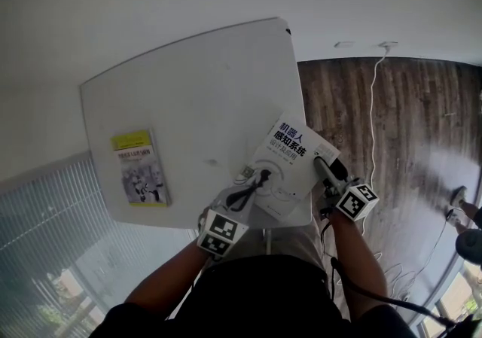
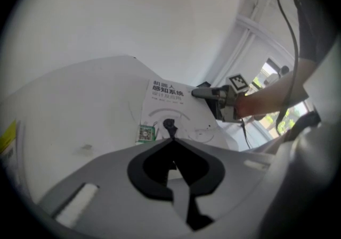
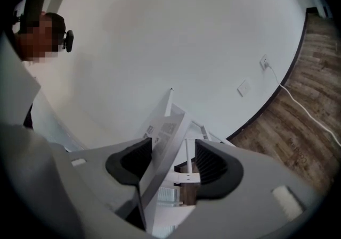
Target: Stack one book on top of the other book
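Observation:
A white book [image 1: 290, 156] with black print lies at the near right of the white table [image 1: 188, 88], its right side jutting past the table's edge. My right gripper [image 1: 329, 169] is open around that edge. In the right gripper view the book [image 3: 162, 163] slants between the jaws, close to the left pad [image 3: 133, 161] and clear of the right one. My left gripper [image 1: 260, 178] is shut, its tip resting on the book's cover [image 2: 165, 102] near a small green label [image 2: 145, 132]. A yellow-topped book [image 1: 139, 167] lies flat at the table's left.
Dark wooden floor [image 1: 392, 118] with a white cable [image 1: 374, 103] lies to the right of the table. Window blinds [image 1: 53, 231] show at the lower left. A wall socket [image 3: 244, 87] sits on the white wall beyond the table.

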### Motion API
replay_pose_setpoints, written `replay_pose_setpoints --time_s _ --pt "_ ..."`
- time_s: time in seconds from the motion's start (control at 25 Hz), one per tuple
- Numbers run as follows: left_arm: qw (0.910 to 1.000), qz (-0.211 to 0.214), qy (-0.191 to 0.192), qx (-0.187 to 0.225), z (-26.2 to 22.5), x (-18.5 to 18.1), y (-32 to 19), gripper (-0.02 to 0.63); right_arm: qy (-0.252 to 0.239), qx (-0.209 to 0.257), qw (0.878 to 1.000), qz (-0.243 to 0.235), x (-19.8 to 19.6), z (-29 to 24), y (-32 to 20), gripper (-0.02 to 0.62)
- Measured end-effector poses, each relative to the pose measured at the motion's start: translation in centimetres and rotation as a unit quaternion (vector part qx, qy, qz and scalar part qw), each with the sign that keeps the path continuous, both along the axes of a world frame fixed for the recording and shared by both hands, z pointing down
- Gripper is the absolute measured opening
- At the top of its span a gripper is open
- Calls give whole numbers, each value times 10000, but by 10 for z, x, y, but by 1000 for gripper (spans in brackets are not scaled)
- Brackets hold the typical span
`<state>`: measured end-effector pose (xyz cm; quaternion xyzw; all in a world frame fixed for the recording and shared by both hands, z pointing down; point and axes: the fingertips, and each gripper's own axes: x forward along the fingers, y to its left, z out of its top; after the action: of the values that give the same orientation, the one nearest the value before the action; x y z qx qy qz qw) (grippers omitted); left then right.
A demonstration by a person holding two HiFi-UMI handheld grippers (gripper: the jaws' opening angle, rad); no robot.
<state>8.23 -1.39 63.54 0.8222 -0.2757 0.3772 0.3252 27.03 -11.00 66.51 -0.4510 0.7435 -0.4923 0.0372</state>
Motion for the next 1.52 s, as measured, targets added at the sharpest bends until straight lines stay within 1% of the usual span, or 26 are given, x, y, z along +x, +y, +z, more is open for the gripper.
replay_pose_setpoints --time_s 0.08,0.12,0.32,0.48,0.64,0.88,1.04,1.12,1.24,1.32,1.36,1.52 --pt "10000 16 -36 1 2 -2 1 6 -40 155 9998 -83 -6 -6 -1 214" --pt "10000 17 -54 9 2 -2 1 5 -36 224 9997 -95 -8 -9 -2 173" --pt "9998 -67 -82 165 -4 -8 -6 6 -4 404 9992 -12 -9 -20 -3 107" --pt "9992 -247 -48 310 -7 -19 -21 6 -180 612 9979 72 -18 -44 -9 72" --pt "9979 -483 -33 437 -13 -28 -37 6 29 848 9963 -106 -16 -47 -4 67" --pt "9956 -705 -9 624 -11 -44 -54 9 0 1170 9931 -91 -20 -69 -3 66" --pt "9932 -1021 184 533 -11 -48 -67 9 22 1563 9875 -188 -22 -88 -2 66" --pt "9925 -1087 248 509 -10 -50 -69 28 0 1773 9838 -264 -27 -105 -2 66" --pt "9922 -1106 346 456 -10 -53 -67 67 -22 2115 9765 -410 -37 -131 2 64" --pt "9925 -1066 448 404 -10 -54 -66 69 -13 2292 9720 -512 -43 -144 6 63" --pt "9930 -1000 522 362 -11 -53 -65 79 -52 2359 9704 -519 -46 -151 6 61" --pt "9948 -589 818 139 -8 -42 -60 158 -84 2489 9668 -578 -51 -162 12 60"
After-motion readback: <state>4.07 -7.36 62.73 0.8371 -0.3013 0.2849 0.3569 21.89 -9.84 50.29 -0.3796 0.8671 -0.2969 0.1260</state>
